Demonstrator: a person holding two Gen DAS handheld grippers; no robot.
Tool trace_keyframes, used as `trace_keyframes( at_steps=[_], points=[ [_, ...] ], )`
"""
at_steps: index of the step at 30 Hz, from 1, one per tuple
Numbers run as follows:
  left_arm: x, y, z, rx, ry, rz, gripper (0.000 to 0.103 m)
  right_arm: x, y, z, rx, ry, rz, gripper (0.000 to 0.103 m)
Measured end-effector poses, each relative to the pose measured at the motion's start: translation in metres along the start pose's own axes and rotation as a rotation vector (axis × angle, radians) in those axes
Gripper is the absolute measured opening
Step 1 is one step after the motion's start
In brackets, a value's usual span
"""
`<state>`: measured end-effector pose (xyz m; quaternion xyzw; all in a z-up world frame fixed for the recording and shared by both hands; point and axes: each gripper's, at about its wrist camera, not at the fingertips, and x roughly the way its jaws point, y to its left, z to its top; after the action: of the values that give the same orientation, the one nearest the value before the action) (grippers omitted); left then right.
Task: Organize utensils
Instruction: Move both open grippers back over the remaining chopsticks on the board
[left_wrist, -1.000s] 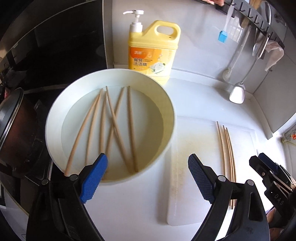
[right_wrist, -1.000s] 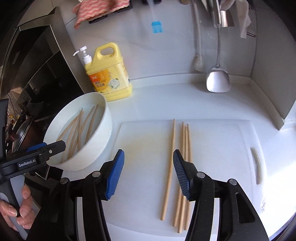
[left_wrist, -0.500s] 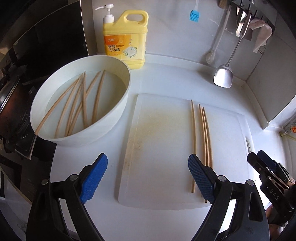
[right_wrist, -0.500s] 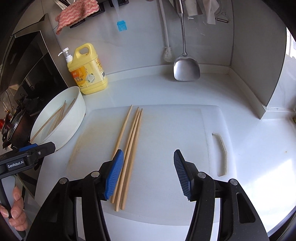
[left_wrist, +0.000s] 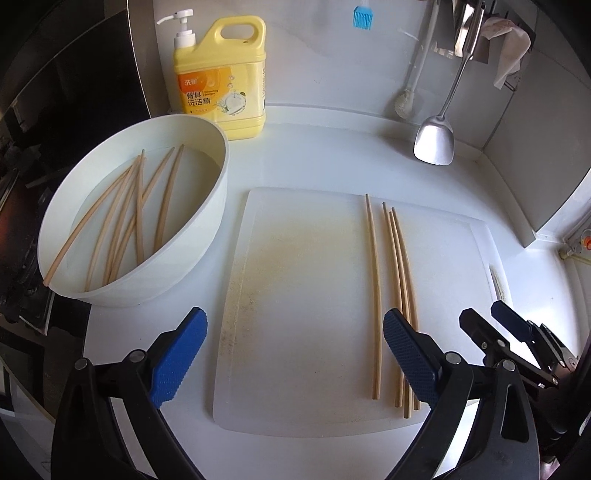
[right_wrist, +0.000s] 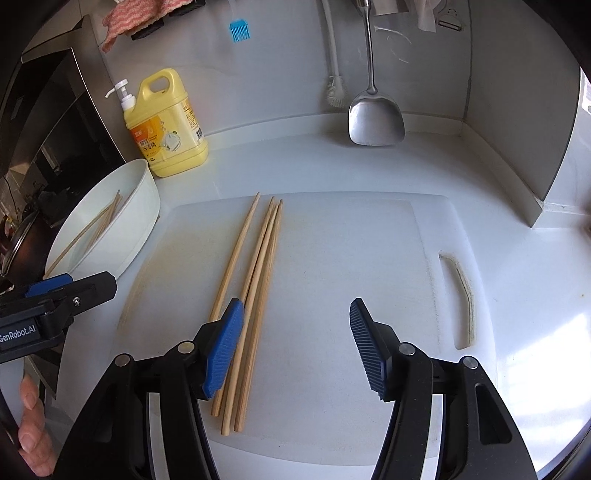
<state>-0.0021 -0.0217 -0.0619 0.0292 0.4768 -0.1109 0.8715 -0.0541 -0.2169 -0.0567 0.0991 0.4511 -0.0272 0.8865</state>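
Note:
Several wooden chopsticks (left_wrist: 391, 280) lie side by side on a white cutting board (left_wrist: 303, 314); they also show in the right wrist view (right_wrist: 255, 280) on the board (right_wrist: 332, 266). More chopsticks (left_wrist: 129, 218) lie in a white bowl (left_wrist: 207, 218) to the left, which also shows in the right wrist view (right_wrist: 136, 221). My left gripper (left_wrist: 293, 358) is open and empty above the board's near edge. My right gripper (right_wrist: 295, 343) is open and empty, its left finger just over the chopsticks' near ends.
A yellow detergent bottle (left_wrist: 221, 81) stands behind the bowl. A steel spatula (left_wrist: 436, 140), a white brush (left_wrist: 406, 99) and a blue brush (left_wrist: 360, 16) hang at the back wall. A dark stove (left_wrist: 22, 184) lies left. A wall corner (right_wrist: 550, 173) is right.
Both grippers have pulled back and to the right, away from the bowl. The board and its chopsticks now fill both views. Both grippers stay open.

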Motion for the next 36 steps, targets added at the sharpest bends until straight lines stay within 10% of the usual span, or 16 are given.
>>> trace_keyframes(
  at_steps=[36],
  points=[
    [0.028,0.012,-0.010,0.012,0.049,-0.025,0.094,0.051,0.030,-0.011,-0.102,0.055,-0.140,0.057]
  ],
)
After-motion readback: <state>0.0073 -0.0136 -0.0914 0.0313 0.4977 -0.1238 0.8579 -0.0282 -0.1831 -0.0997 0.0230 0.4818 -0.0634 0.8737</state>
